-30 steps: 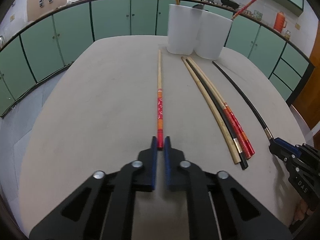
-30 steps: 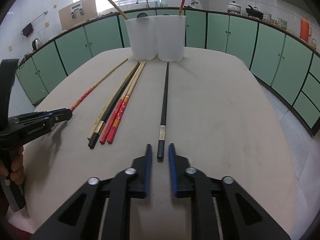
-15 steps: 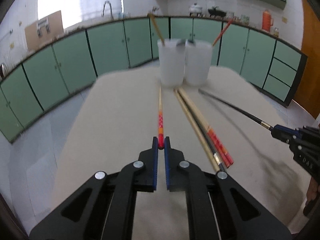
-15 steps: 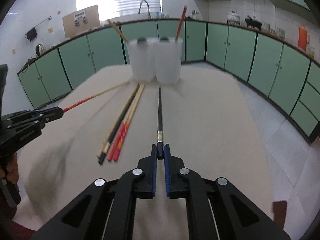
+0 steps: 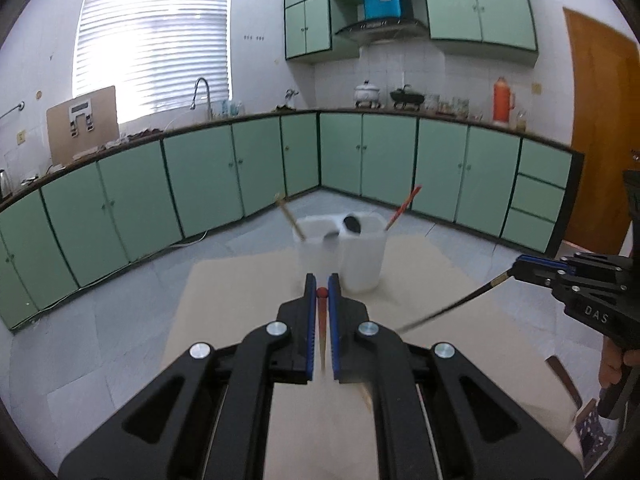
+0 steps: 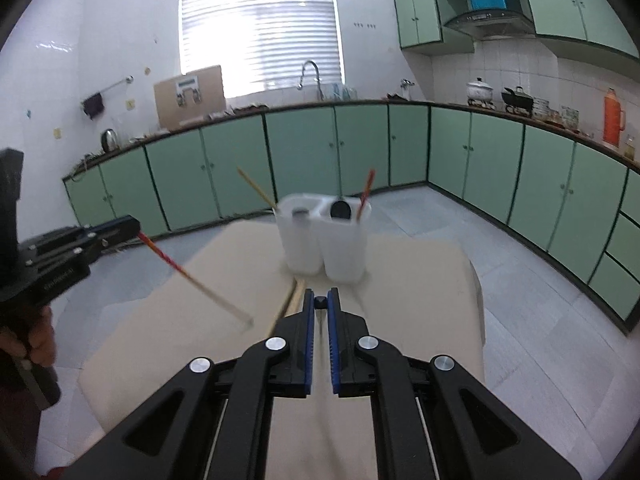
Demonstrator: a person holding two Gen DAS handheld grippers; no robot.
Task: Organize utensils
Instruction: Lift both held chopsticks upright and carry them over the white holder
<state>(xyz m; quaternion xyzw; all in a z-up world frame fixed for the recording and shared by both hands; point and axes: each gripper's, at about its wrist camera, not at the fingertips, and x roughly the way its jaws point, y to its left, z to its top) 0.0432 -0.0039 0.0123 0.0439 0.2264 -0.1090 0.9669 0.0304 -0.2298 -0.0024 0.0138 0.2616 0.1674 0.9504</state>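
Left gripper pinches the red chopstick, right gripper the black one — cups at twelve o'clock, more sticks wait.

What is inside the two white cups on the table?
The left white cup holds a tan chopstick and a dark round object; the right white cup holds a red chopstick and a black round-headed utensil. Cup walls hide their lower parts.

Right gripper clamps black chopstick before white cups.
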